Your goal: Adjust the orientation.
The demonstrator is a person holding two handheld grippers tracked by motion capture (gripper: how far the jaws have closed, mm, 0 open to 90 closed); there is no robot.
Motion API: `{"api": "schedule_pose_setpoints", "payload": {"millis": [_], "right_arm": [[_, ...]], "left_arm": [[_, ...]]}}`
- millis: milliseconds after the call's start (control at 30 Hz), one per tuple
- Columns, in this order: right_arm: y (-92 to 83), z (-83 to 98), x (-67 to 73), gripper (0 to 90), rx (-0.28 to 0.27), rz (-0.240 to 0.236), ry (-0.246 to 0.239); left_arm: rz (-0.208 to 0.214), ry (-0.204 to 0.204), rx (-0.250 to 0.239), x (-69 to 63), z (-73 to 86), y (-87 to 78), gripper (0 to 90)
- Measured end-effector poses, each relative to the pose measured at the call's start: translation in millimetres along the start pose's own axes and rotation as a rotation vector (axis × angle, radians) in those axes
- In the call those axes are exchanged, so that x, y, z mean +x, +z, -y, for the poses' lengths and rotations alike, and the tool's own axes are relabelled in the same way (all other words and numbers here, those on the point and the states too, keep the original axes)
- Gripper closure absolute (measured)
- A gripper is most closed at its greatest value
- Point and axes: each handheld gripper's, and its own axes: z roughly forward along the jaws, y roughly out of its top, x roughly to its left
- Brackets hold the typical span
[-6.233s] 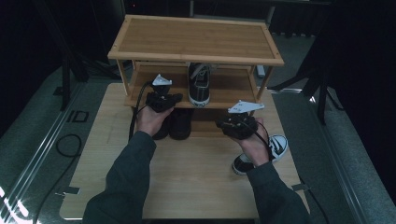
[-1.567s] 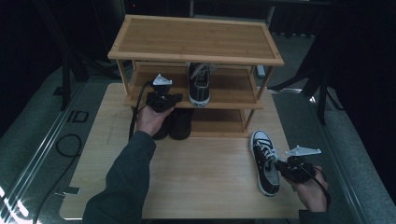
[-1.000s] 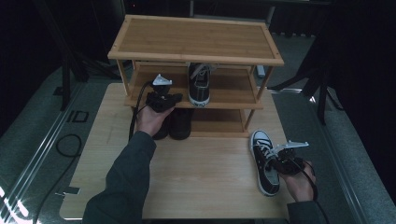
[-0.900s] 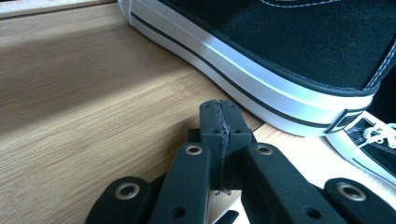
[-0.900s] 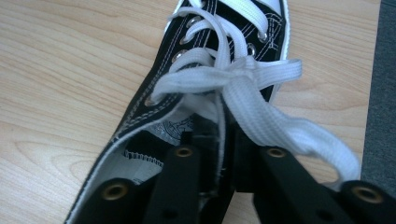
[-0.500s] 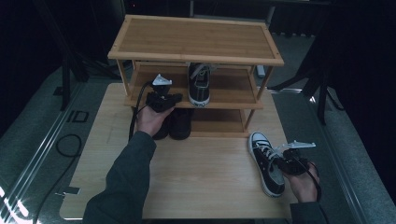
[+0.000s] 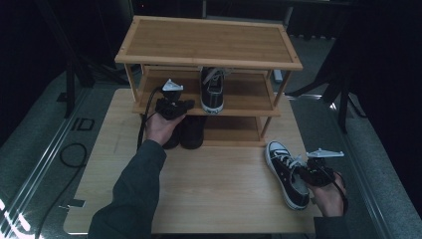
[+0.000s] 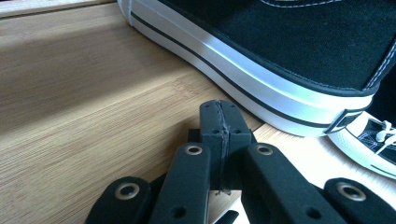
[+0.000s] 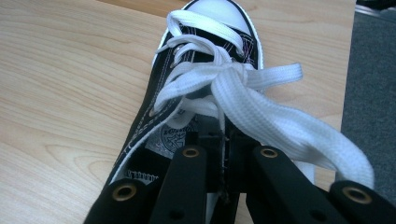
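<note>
The sneaker [image 7: 287, 174] lies on the table [image 7: 214, 189] in front of the rack [image 7: 209, 45], to its right, toe toward it. It looks light, with soft canvas and a stiffer rubber sole; the tongue or collar seems the best hold. The right gripper [image 9: 223, 140] pinches its tongue under the laces [image 9: 261, 100], as the right gripper view shows. The left gripper [image 8: 219, 122], jaws pressed together and empty, rests on the rack's middle shelf beside a second sneaker [image 8: 299, 56]; the high view shows dark shoes [image 7: 191, 132] underneath.

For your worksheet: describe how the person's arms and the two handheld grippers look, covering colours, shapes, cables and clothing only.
Both grippers, left gripper and right gripper, are black, each topped by a grey three-cornered plate. A black cable trails from the left one. Their jaws are black bars with round metal-ringed holes. The left arm wears a dark grey long sleeve.
</note>
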Motion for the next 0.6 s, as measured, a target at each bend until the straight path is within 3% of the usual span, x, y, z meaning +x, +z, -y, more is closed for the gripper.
{"api": "schedule_pose_setpoints", "payload": {"millis": [600], "right_arm": [[-8.9,-21.9,14.0,87.8,-0.023,-0.092,-0.086]], "left_arm": [[0.002,0.0,0.0,0.2,0.0,0.0,89.8]]}}
